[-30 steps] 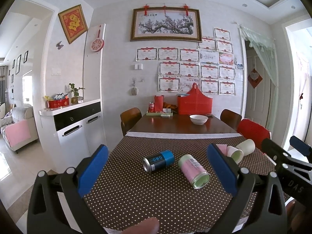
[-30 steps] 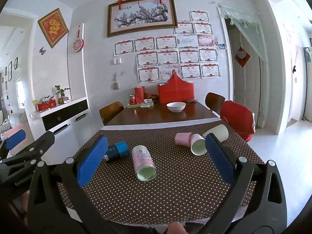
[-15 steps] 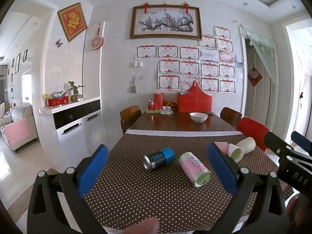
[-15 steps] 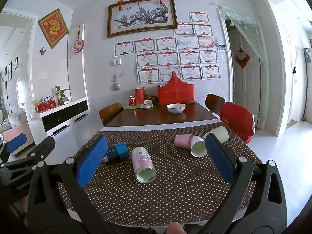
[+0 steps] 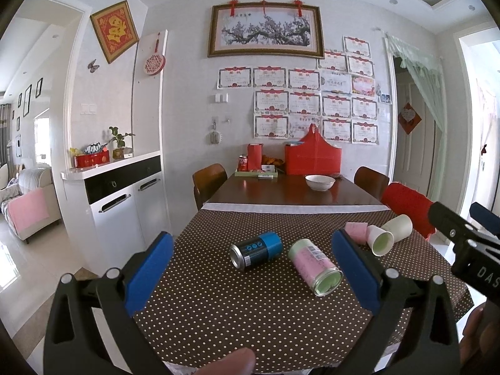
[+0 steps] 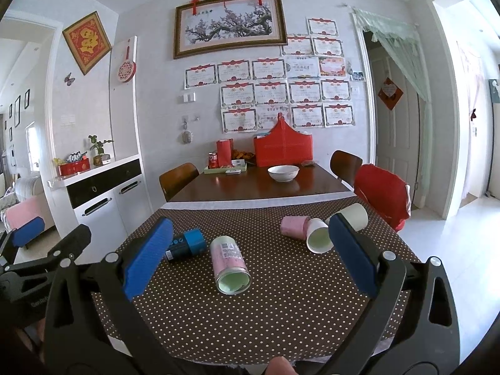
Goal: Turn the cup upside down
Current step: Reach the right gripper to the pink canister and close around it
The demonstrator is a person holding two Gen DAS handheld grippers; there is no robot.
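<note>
Dotted brown tablecloth (image 5: pixel 218 306) ahead of us. Left gripper (image 5: pixel 253 268) and right gripper (image 6: pixel 250 256) both hang above it, jaws wide, empty. White paper cup (image 6: pixel 318 236) lies sideways beside pink cup (image 6: pixel 293 226), pink-labelled can (image 6: pixel 229 262) nearer.

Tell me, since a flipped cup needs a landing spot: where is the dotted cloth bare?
Bare: the near cloth in front of the pink can, and the strip between that can and the white cup. Crowded: the far right, where three cups cluster.
</note>
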